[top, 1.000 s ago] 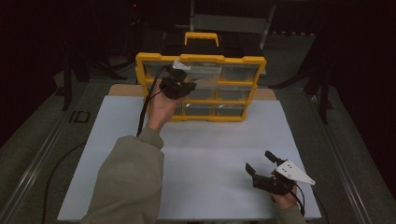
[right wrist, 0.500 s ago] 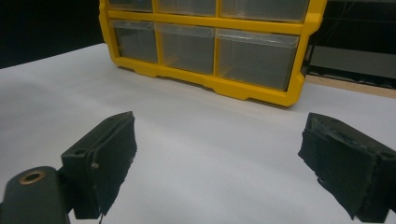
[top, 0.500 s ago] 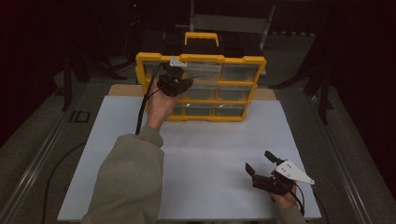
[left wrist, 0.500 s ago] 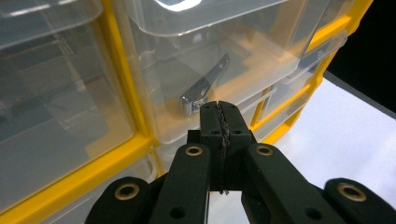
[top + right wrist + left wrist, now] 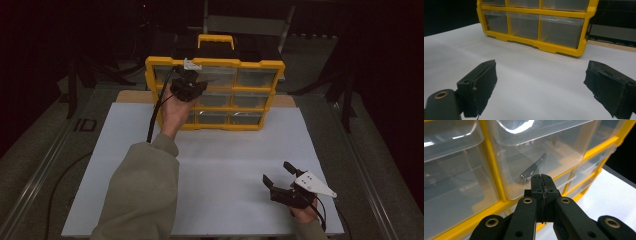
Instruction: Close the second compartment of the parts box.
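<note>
Up front, the left gripper (image 5: 189,86), jaws clenched empty, reaches the yellow organizer (image 5: 260,66); low nearby, the right gripper (image 5: 280,176) rests, jaws spread.

Dark room, white tabletop (image 5: 225,150), grey metal rails (image 5: 45,165) at sides

The organizer (image 5: 215,95) has a yellow frame with clear drawers; the board (image 5: 210,170) is white, the sleeve (image 5: 145,195) perhaps olive.
</note>
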